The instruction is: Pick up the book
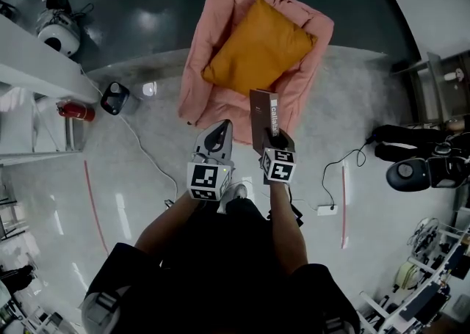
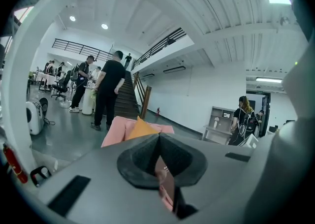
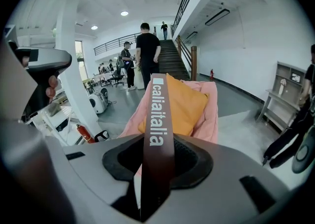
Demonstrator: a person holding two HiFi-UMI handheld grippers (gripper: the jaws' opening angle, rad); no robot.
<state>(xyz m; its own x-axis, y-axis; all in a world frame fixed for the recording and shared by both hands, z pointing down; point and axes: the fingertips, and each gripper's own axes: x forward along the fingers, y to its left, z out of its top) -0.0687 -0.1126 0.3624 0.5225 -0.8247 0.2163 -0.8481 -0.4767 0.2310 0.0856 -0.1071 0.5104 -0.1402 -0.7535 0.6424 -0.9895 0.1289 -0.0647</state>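
Note:
A dark brown book [image 1: 262,115] with white lettering on its spine stands upright in my right gripper [image 1: 269,139], whose jaws are shut on its lower part. In the right gripper view the book's spine [image 3: 158,119] rises straight up between the jaws. The book hangs in the air just in front of a pink armchair [image 1: 217,53] that carries an orange cushion [image 1: 257,50]. My left gripper [image 1: 218,131] is level with the right one, a little to its left, shut with nothing in it. From the left gripper view the armchair [image 2: 117,130] and cushion [image 2: 141,128] lie ahead.
A white shelf unit [image 1: 37,61] with a red fire extinguisher [image 1: 73,111] stands at the left. A small black device [image 1: 115,97] and a cable lie on the floor beside the chair. A power strip [image 1: 327,210] and dark equipment [image 1: 422,171] sit at the right. People [image 2: 110,90] stand near a staircase beyond.

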